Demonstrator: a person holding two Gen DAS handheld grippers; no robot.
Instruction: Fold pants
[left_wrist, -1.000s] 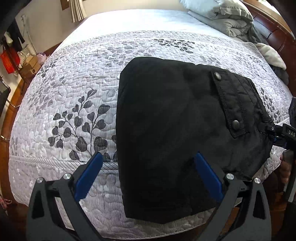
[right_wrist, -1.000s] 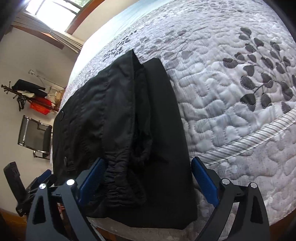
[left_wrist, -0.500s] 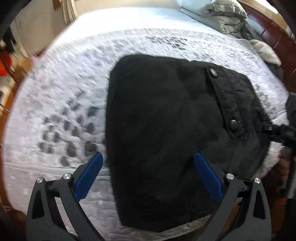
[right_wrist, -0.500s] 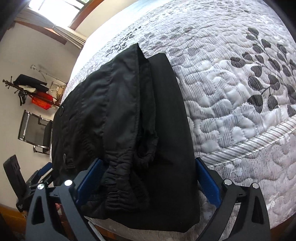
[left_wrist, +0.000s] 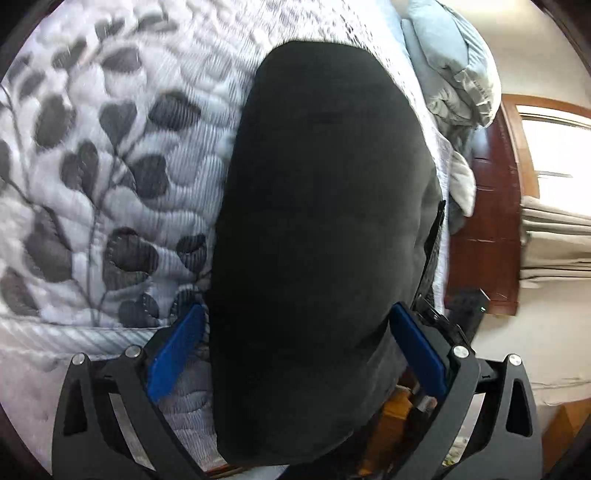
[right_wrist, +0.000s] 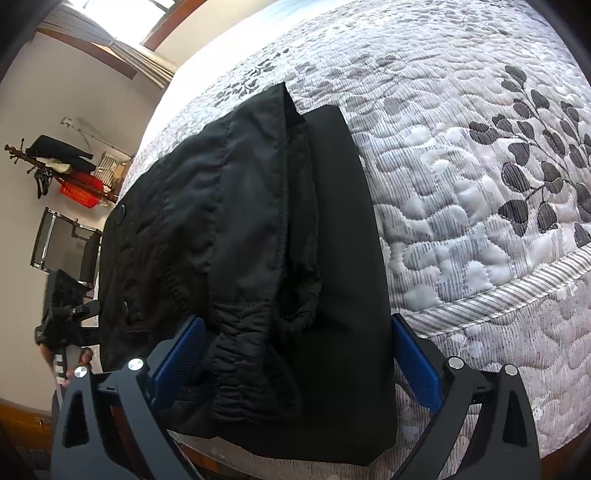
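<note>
The black pants (left_wrist: 317, 206) lie folded into a compact stack on the quilted bedspread (left_wrist: 110, 155) near the bed's front edge. In the right wrist view the pants (right_wrist: 258, 240) show their gathered elastic waistband and a snap-button pocket on top. My left gripper (left_wrist: 295, 350) is open, its blue fingers either side of the stack's near end, low over the cloth. My right gripper (right_wrist: 295, 354) is open too, its fingers straddling the waistband end. The other hand-held gripper (right_wrist: 62, 325) shows at the far left side of the pants.
Grey folded bedding (left_wrist: 454, 70) lies at the head of the bed by the wooden headboard (left_wrist: 487, 229). A chair (right_wrist: 62, 243) and a rack with clothes (right_wrist: 62, 162) stand by the wall beyond the bed's left side.
My left gripper has swung round and dropped close to the pants, now looking along the stack toward the headboard. My right gripper has edged closer to the waistband end.
</note>
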